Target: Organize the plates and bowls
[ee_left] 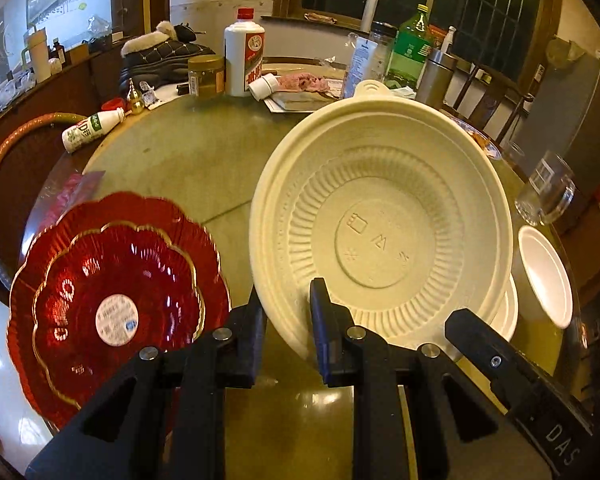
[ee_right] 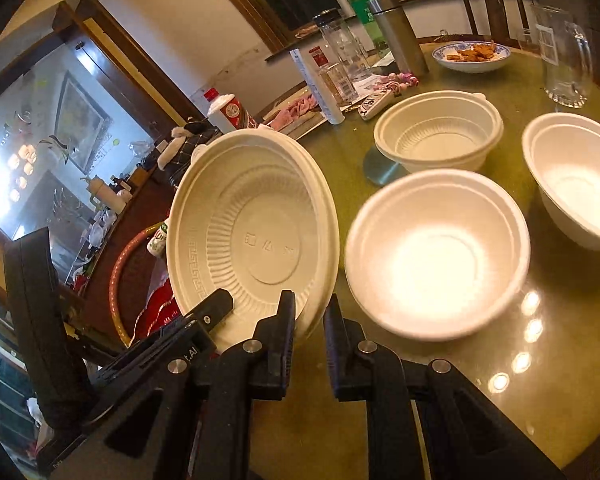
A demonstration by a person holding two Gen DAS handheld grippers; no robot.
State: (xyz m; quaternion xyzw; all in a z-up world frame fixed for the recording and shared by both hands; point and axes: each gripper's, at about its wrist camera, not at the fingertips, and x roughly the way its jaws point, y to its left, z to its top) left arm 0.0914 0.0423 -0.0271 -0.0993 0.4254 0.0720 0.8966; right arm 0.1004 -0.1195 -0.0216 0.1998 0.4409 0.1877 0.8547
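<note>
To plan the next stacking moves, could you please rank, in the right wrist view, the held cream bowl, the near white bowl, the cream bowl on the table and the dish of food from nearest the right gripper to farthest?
1. Held cream bowl, rim between the right gripper fingers, left.
2. Near white bowl, just right.
3. Cream bowl on the table, behind it.
4. Dish of food, far edge.

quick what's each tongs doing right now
Left tongs: shut on rim of tilted cream ribbed plastic bowl.
Right tongs: shut on the same bowl's rim.
</note>
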